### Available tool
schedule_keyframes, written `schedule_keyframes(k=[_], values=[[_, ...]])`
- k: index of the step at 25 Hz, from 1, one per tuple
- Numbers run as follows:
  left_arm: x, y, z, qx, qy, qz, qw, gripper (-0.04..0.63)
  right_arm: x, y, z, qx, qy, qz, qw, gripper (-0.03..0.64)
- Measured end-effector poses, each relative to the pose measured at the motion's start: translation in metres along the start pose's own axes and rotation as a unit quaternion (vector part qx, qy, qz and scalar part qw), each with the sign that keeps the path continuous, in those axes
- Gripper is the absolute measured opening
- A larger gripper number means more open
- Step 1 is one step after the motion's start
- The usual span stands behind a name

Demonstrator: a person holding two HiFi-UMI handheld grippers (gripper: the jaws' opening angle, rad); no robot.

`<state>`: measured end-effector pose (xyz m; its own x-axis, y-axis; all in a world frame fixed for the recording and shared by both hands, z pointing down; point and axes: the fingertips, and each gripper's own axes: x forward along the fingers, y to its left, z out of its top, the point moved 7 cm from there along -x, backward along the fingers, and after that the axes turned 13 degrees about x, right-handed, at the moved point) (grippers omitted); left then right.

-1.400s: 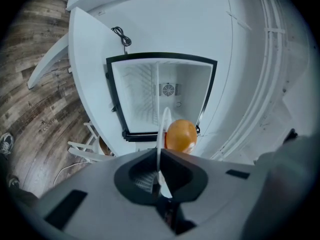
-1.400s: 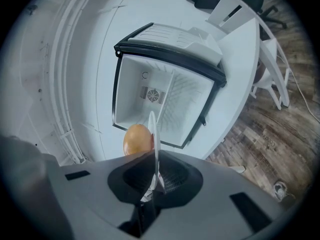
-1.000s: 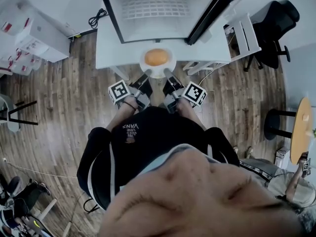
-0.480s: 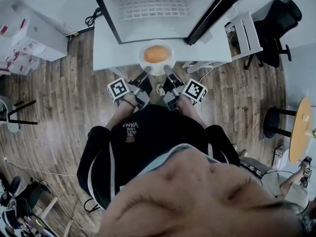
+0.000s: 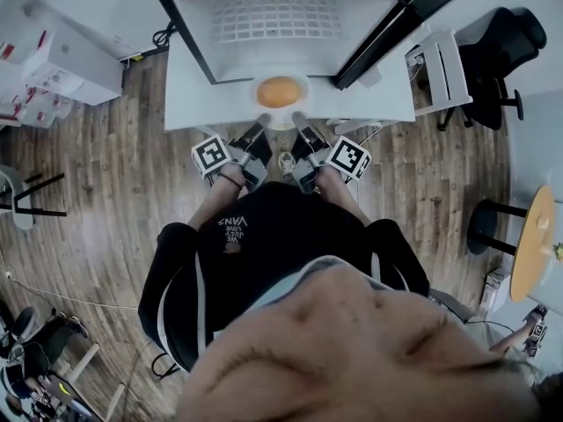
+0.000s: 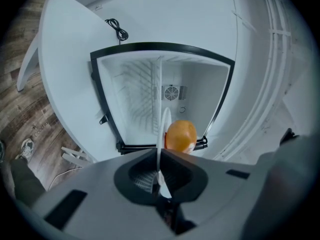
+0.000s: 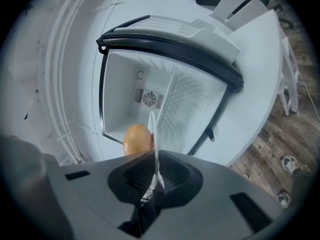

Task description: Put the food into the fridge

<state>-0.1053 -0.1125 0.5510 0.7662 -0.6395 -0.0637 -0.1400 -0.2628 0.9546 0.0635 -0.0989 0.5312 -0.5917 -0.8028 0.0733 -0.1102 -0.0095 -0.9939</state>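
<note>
Your left gripper [image 6: 159, 151] has its fingers [image 6: 184, 168] closed tight on the near rim of the white plate [image 6: 164, 123], with the thin edge of the plate pinched between the pads. Your right gripper [image 7: 155, 154] does the same: its fingers [image 7: 177, 176] are clamped on that plate's rim [image 7: 151, 128], just beside the left pair. In the head view the two grippers [image 5: 263, 119] [image 5: 297, 117] meet the near edge of the plate [image 5: 281, 121] side by side, and the plate is carried between them.

The round orange food [image 5: 278, 91] lies on the plate just past your fingertips. It is to the right of the left fingers [image 6: 180, 136] and to the left of the right fingers [image 7: 137, 140].

Straight ahead of both sets of fingertips, the fridge [image 5: 220, 51] stands on a white table [image 5: 189, 95]. Its door [image 5: 400, 25] is swung out to the right. The plate's far rim is near the fridge's front edge, and the food is not yet inside.
</note>
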Motion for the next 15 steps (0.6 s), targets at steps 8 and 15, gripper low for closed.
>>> schedule_keyframes(k=[8,15], values=[[0.017,0.002,0.013,-0.002,-0.014,-0.002,0.9999,0.026,0.014,0.004,0.020,-0.007,0.009,-0.006,1.000,0.021],[0.029,0.000,0.023,0.008,-0.016,-0.004,0.9998,0.026,0.023,0.007,0.032,-0.011,0.013,-0.002,1.000,0.021]])
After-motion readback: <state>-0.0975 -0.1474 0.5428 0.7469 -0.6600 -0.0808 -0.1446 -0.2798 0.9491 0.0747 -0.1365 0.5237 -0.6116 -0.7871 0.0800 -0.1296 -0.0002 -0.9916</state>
